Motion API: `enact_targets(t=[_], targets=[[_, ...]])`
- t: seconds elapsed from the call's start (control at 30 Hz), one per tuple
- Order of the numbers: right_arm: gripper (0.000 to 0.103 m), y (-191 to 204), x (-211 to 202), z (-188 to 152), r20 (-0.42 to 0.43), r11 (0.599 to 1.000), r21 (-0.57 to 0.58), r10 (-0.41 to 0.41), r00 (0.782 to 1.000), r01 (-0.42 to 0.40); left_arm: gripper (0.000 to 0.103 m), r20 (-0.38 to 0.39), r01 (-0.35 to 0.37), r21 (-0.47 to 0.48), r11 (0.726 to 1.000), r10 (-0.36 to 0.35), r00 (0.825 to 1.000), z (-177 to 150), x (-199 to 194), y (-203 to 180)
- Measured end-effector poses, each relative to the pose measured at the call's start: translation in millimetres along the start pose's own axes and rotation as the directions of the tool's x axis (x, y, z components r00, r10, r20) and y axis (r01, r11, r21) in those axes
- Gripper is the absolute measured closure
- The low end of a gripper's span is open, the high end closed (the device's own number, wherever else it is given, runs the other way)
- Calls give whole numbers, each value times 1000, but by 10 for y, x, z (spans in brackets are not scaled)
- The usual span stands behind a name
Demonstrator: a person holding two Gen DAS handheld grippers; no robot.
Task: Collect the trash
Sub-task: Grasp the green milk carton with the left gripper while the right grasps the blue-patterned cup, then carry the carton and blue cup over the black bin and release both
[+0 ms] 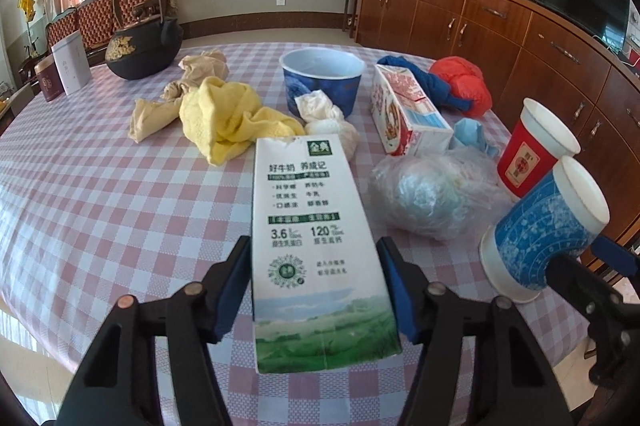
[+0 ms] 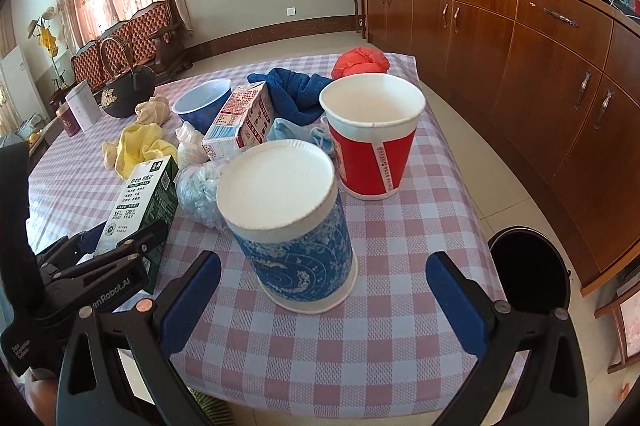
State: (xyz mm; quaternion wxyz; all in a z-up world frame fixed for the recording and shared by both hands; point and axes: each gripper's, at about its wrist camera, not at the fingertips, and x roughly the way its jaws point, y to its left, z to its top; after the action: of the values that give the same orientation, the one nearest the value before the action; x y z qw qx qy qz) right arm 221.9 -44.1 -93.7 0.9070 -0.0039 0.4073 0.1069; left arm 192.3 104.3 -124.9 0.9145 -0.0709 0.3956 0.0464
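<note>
At the left, the left gripper [image 1: 314, 290] straddled a white-and-green milk carton [image 1: 316, 246] lying flat on the pink-and-white checked tablecloth [image 1: 100, 218]. Its blue pads met the carton's long sides, so it looked clenched on the carton. Probably empty, that carton should be light and stiff but easy to crush; the mid-length side hold seemed sound.

Further right, the right gripper [image 2: 324, 302] stood wide and released around an upturned blue-patterned paper cup [image 2: 290, 230], its pads clear of the wall. The cup looked featherweight, thin and easily dented, best taken low across its body.

I counted two cartons, the second red and white [image 2: 240, 122], two paper cups, the other red [image 2: 374, 134], and one blue paper bowl [image 1: 322, 78]. A black bin [image 2: 528, 266] stood on the floor at the far right.
</note>
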Motion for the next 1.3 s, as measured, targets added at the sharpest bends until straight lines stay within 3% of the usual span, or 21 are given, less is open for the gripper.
enact_targets(t=[0.17,0.3,0.57,0.87,1.1,1.3], targets=[[3,48,134,59,17,1000,-11,25,1000,-24,46,8,10,31,999,-11,1000,-24,-39,-9],[38,106,228,71,-4,997,-32,65,998,-65,47,15,29,21,999,-29,999,-42,-65,39],[42,116,155,58,28,995,-29,99,995,-98,47,44,36,-12,999,-35,998,-32,-207,173],[42,-156,-339,-11,82,993,19,112,990,-114,47,113,90,24,996,-92,989,22,-662,-8],[42,-825,-756,-154,122,989,135,36,992,-52,47,79,230,118,966,-240,968,29,-760,-666],[43,-1676,-956,-352,114,959,276,-95,989,60,47,-14,383,204,901,-388,921,32,-650,-1486]])
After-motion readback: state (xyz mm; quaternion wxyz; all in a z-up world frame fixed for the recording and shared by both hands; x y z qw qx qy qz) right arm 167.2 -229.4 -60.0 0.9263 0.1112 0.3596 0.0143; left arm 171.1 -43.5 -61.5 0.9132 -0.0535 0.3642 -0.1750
